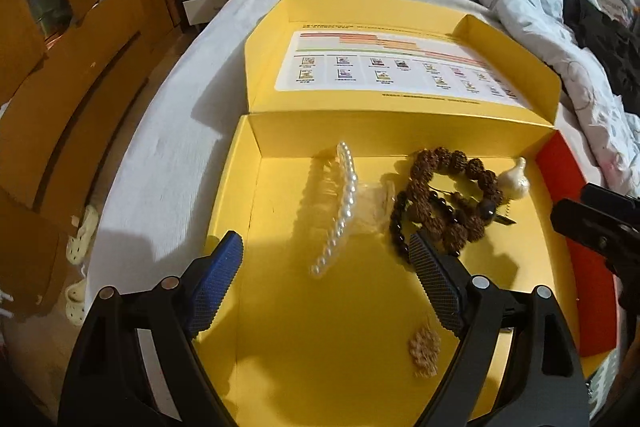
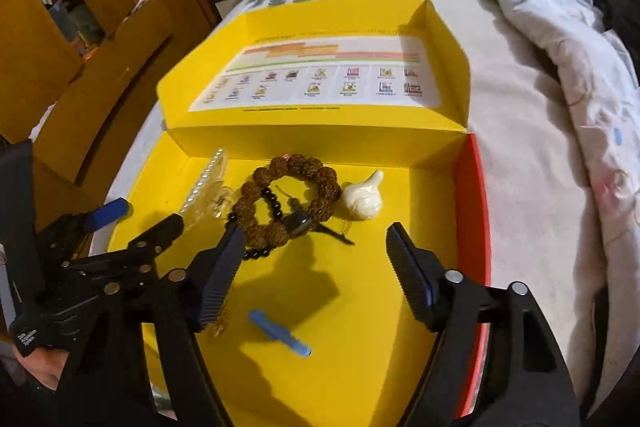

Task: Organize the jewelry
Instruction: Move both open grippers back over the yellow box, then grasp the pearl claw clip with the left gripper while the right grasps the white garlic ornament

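**Inspector:** Surveying the yellow box (image 1: 400,367) on the bed (image 1: 160,147), I find its lid folded back flat, presumably so both tools can reach in from above. State of the left gripper (image 1: 328,271)?

**Assistant:** Its fingers (image 1: 218,283) stand wide apart over the box floor with nothing between them. They straddle the near end of the pearl strand (image 1: 340,215), which lies on the floor beside a clear plastic piece (image 1: 374,205). The pads are not touching it.

**Inspector:** And the right gripper (image 2: 316,279)?

**Assistant:** Released as well, nothing between its fingers (image 2: 412,283). It hangs just in front of the brown bead bracelet (image 2: 288,203), which lies tangled with a string of small dark beads (image 2: 270,203) near the back wall. A white gourd-shaped pendant (image 2: 362,201) sits just beside them, and a blue clip (image 2: 280,333) lies apart on the near floor.

**Inspector:** Anything else loose?

**Assistant:** One small brown rough bead (image 1: 424,351) under the left tool, apart from the rest.

**Inspector:** Judgement?

**Assistant:** The jewelry sits heaped toward the back, not yet sorted. Each tool seems aimed at its own piece, likely to separate them. The tangle of bracelet and dark beads may drag together when lifted.
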`<state>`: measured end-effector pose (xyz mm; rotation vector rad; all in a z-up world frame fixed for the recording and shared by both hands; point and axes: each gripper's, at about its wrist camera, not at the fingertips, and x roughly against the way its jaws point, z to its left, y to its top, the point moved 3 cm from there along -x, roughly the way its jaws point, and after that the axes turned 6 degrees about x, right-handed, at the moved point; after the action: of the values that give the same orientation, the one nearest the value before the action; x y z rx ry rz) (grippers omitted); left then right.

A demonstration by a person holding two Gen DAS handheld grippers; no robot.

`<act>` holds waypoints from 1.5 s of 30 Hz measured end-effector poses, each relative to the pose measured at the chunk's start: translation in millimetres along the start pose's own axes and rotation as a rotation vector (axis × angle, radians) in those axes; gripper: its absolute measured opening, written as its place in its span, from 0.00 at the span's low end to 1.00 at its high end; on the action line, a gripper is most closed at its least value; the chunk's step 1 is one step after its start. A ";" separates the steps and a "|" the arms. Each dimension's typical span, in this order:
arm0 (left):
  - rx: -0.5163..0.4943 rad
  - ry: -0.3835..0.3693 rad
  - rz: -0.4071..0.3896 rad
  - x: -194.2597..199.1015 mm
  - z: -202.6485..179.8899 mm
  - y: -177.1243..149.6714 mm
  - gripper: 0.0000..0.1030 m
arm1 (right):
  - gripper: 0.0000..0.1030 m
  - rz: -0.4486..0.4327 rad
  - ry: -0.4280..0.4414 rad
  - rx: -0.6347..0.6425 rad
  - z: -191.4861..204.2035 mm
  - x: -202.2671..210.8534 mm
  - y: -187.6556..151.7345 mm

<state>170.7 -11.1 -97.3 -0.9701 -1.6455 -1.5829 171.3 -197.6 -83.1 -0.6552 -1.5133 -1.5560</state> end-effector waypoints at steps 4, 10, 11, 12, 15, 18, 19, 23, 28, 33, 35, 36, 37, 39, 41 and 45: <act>-0.003 0.006 0.028 -14.8 2.2 6.1 0.81 | 0.70 0.028 -0.009 -0.018 -15.0 -18.0 8.4; -0.002 -0.005 0.057 -28.9 2.1 10.4 0.82 | 0.70 0.087 0.012 -0.037 -25.6 -47.4 11.8; 0.000 -0.012 0.057 -28.8 1.7 11.2 0.82 | 0.70 0.091 0.013 -0.036 -26.0 -50.3 12.6; 0.000 -0.015 0.060 -29.6 1.4 12.7 0.82 | 0.70 0.095 0.012 -0.034 -26.6 -53.0 13.3; -0.008 -0.010 0.056 -29.8 -0.8 14.5 0.82 | 0.70 0.114 0.009 -0.034 -27.8 -61.5 13.1; -0.012 -0.012 0.059 -31.1 -2.6 16.0 0.82 | 0.70 0.131 0.019 -0.039 -29.3 -67.9 10.7; -0.010 -0.017 0.058 -30.8 -2.7 16.3 0.82 | 0.70 0.128 0.024 -0.045 -29.4 -69.2 11.5; -0.006 -0.027 0.065 -32.3 -3.4 16.8 0.82 | 0.70 0.124 0.027 -0.051 -31.4 -67.4 11.2; -0.003 -0.029 0.076 -36.6 -4.2 16.0 0.82 | 0.70 0.114 0.033 -0.064 -32.0 -65.3 12.4; -0.010 -0.027 0.076 -38.1 -7.5 14.7 0.82 | 0.67 0.128 0.043 -0.077 -34.7 -69.3 11.6; -0.011 -0.015 0.084 -41.4 -8.3 13.9 0.82 | 0.64 0.125 0.058 -0.088 -35.8 -70.4 11.5; -0.009 -0.015 0.088 -42.3 -7.8 13.6 0.79 | 0.64 0.126 0.059 -0.089 -35.8 -70.6 11.8; -0.008 -0.014 0.095 -43.8 -7.6 13.5 0.78 | 0.64 0.126 0.060 -0.090 -35.9 -70.6 12.0; -0.003 -0.014 0.107 -45.9 -5.8 13.9 0.74 | 0.63 0.123 0.063 -0.094 -35.5 -70.6 11.3; 0.007 -0.020 0.113 -47.0 -4.0 14.3 0.73 | 0.63 0.121 0.070 -0.099 -36.5 -72.0 11.5; 0.014 -0.032 0.120 -48.2 -2.1 13.0 0.62 | 0.63 0.114 0.087 -0.112 -37.0 -77.7 12.5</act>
<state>206.6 -16.8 -131.6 -1.0718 -1.5874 -1.4808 227.9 -216.2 -146.4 -0.7152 -1.3095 -1.5706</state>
